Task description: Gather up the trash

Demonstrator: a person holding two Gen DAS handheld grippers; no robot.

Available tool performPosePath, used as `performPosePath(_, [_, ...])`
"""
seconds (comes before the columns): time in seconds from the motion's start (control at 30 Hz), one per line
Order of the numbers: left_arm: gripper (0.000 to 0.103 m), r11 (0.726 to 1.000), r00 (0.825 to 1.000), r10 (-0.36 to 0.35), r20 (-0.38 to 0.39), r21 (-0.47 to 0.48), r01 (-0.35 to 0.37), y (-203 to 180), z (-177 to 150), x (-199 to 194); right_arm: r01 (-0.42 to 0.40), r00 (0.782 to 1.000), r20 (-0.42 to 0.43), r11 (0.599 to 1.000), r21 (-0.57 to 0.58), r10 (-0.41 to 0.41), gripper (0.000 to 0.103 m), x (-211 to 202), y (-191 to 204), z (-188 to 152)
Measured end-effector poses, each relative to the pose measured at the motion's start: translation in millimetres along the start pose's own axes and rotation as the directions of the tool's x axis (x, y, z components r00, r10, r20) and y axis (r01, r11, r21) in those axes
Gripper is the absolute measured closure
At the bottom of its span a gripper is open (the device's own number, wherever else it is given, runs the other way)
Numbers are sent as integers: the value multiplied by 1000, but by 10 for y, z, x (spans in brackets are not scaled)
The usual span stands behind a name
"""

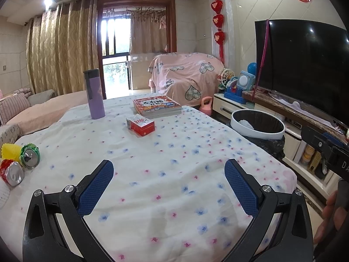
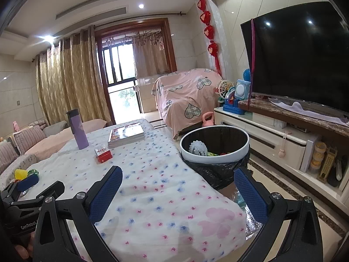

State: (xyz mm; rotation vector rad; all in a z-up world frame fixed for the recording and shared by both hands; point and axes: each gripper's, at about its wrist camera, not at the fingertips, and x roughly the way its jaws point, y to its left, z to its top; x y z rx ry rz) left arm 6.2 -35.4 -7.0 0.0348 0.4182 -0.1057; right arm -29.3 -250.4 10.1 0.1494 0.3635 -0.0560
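Foil-shiny and crumpled, the leftover trash sits at the left edge of the counter (image 1: 165, 152): a green wrapper (image 1: 30, 154), a red wrapper (image 1: 12, 172) just in front of it, and a yellow ridged cup (image 1: 9, 151) touching the green one. Your left gripper (image 1: 169, 187) hovers over bare floral cloth with its jaws spread wide and nothing between them, well to the right of that cluster. Your right gripper (image 2: 177, 193) is likewise spread and empty, near the counter's right edge beside the bin (image 2: 214, 147), which already holds some scraps.

You should swing the left gripper leftward and take one piece at a time. The green wrapper looks the easiest to reach; approach it so the pads straddle its crumpled body rather than the smooth metal end, which will likely slip. Close gently, since foil crushes and may spring out. Keep clear of the purple bottle (image 1: 94, 93), the red box (image 1: 141, 124) and the book (image 1: 157, 107); I judge those are not trash.
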Motion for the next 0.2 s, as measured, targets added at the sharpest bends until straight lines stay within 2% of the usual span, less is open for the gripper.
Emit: performPosePath(0.2, [0, 1000, 1000, -3, -21, -16, 3, 46, -11, 57, -8, 1000, -17, 1000, -7, 8, 0, 48, 30, 3])
